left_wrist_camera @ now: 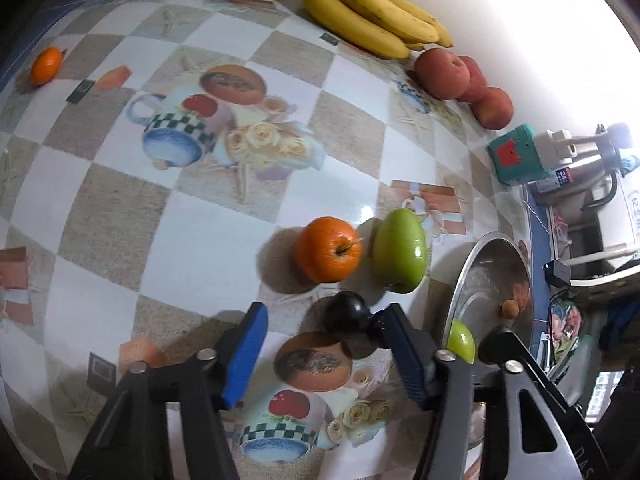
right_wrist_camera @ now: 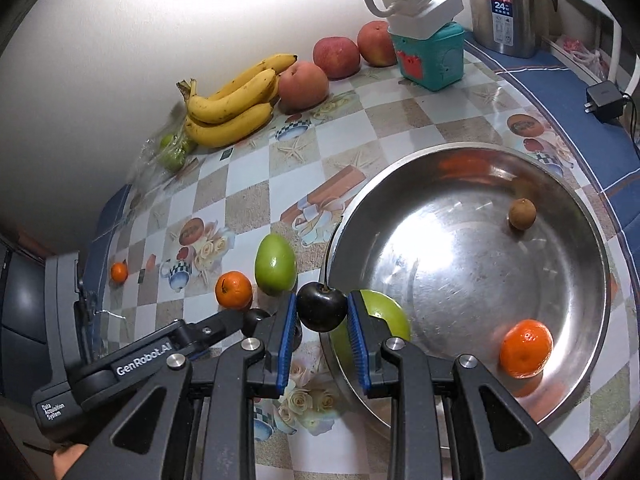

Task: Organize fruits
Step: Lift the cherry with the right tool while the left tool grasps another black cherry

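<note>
The right gripper (right_wrist_camera: pixel 322 314) pinches a dark plum (right_wrist_camera: pixel 321 307) at the bowl's (right_wrist_camera: pixel 560 400) nine o'clock rim; the left gripper (left_wrist_camera: pixel 326 340) stands spread, empty.

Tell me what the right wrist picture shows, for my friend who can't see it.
The right gripper pinches a dark cherry between its blue fingers at the near rim of a big steel bowl. The bowl holds a tangerine, a green fruit and a small brown fruit.

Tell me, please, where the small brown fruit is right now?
In the right wrist view, the small brown fruit lies inside the steel bowl, near its far right wall, apart from the orange at the near side.
</note>
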`<state>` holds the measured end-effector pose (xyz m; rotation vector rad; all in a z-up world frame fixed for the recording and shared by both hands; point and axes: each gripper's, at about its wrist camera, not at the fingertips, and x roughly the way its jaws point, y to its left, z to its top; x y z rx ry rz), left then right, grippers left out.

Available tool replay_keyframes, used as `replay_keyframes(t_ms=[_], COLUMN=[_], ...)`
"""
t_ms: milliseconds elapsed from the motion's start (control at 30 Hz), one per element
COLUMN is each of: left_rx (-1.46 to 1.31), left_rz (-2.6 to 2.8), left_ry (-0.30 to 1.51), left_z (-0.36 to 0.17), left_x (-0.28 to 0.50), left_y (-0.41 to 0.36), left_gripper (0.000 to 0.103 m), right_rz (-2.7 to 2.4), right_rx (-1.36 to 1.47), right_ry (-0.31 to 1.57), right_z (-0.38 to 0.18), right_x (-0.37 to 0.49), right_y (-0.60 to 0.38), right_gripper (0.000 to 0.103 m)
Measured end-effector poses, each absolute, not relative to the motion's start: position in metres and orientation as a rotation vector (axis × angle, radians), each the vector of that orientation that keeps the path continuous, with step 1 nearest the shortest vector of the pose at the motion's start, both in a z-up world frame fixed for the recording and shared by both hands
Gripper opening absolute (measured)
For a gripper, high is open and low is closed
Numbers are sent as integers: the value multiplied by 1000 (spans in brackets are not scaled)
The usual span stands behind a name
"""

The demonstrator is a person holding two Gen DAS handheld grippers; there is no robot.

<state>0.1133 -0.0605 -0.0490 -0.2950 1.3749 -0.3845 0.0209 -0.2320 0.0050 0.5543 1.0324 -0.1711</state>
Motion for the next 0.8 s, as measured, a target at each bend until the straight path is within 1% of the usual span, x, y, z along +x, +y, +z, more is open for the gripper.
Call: replay_keyframes(t_ms=[33, 67, 200, 333, 400, 567, 800], left_rx=[-281, -278, -293, -278, -264, -243, -252], left_rz=[-390, -396, -421, -436, -435, -432, -428], left_ry=[1364, 1361, 1359, 1352, 1355, 1362, 1366], left_z=[-48, -49, -51, -51, -52, -57, -61], left_x=[113, 113, 116, 115, 113, 113, 115], left_y=[-64, -67, -71, -75, -74, -77, -79], left_gripper=[54, 48, 42, 42, 38, 35, 32], right_rz=[-167, -164, -154, -144, -142, -132, -126], right_rx=[555, 558, 568, 578, 584, 597, 609], right_ry=[1034, 1034, 1030, 1030, 1028, 1021, 1017], right_z=[5, 5, 5, 5, 5, 7, 8], right_x=[21, 22, 21, 21, 21, 19, 18], right_y=[-232, -231, -232, -232, -232, -233, -235], right_gripper=[27, 27, 27, 27, 27, 27, 27])
